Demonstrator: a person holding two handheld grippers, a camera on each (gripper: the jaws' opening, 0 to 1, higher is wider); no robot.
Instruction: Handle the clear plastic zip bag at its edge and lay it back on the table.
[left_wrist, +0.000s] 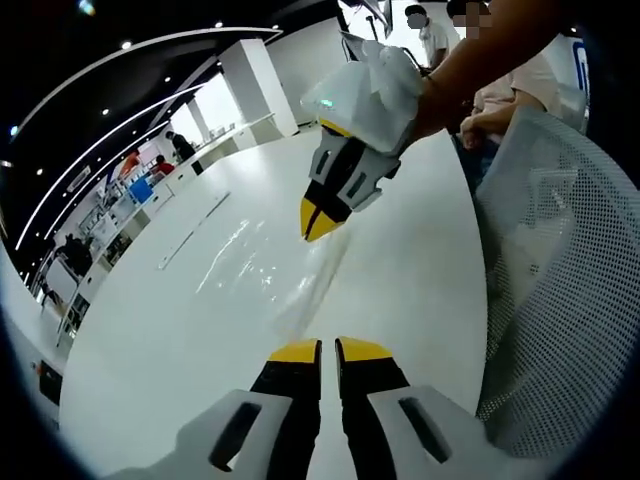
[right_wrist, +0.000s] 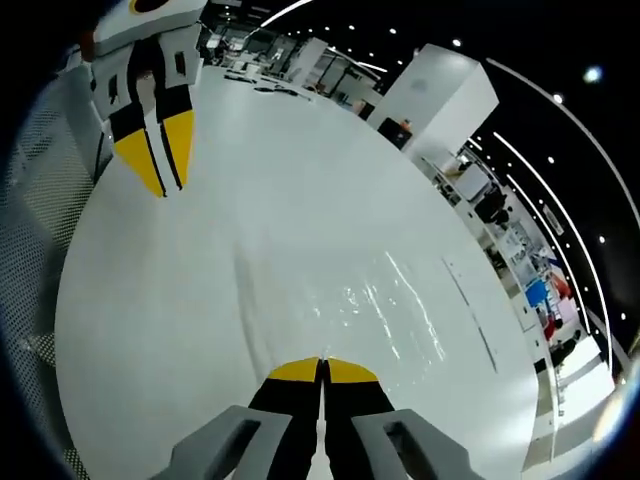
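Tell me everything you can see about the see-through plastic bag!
The clear plastic zip bag is thin, glossy and nearly invisible, showing mostly as shiny wrinkles and glints. It lies spread out on the round white table. In the right gripper view its near edge runs up into the right gripper, whose yellow-tipped jaws are closed on it. In the left gripper view the same gripper pinches a raised corner. The left gripper is closed beside the bag; whether it touches the bag is unclear.

One zip bag (left_wrist: 262, 262), one table (left_wrist: 420, 250), two claws (left_wrist: 328, 352) (right_wrist: 322, 368).
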